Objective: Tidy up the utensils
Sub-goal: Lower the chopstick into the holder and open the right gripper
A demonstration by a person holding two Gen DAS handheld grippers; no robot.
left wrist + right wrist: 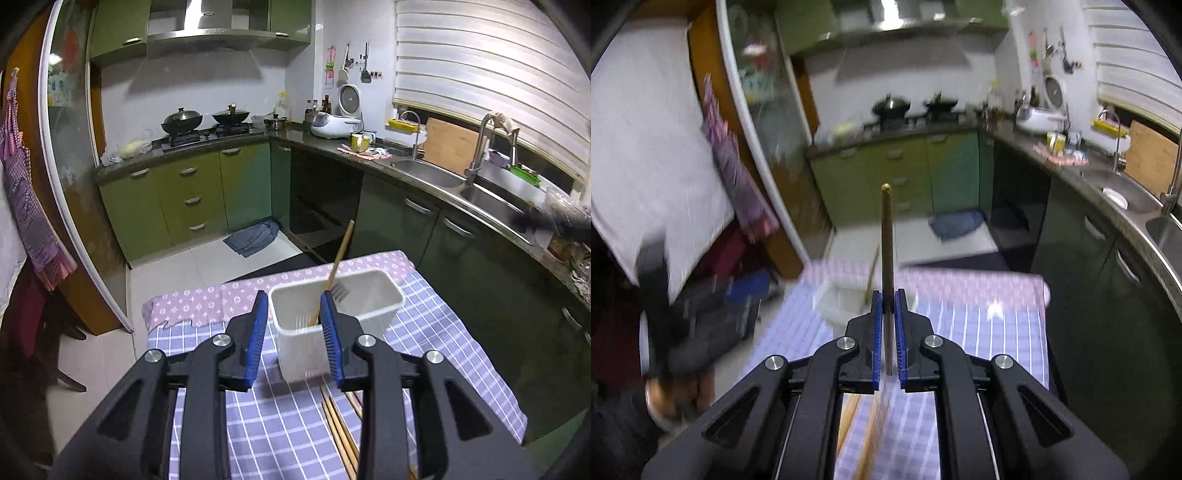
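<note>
Our right claw (887,301) pinches one chopstick (886,236) upright, near the bin (332,314); our left claw (293,314) gapes around the bin; the chopstick could slip and miss it.

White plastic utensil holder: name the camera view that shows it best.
Left wrist view: the white plastic utensil holder sits sharp and central, showing its open top, one wooden chopstick and a fork. The right wrist view shows it blurred, partly behind the hand-held gripper.
</note>
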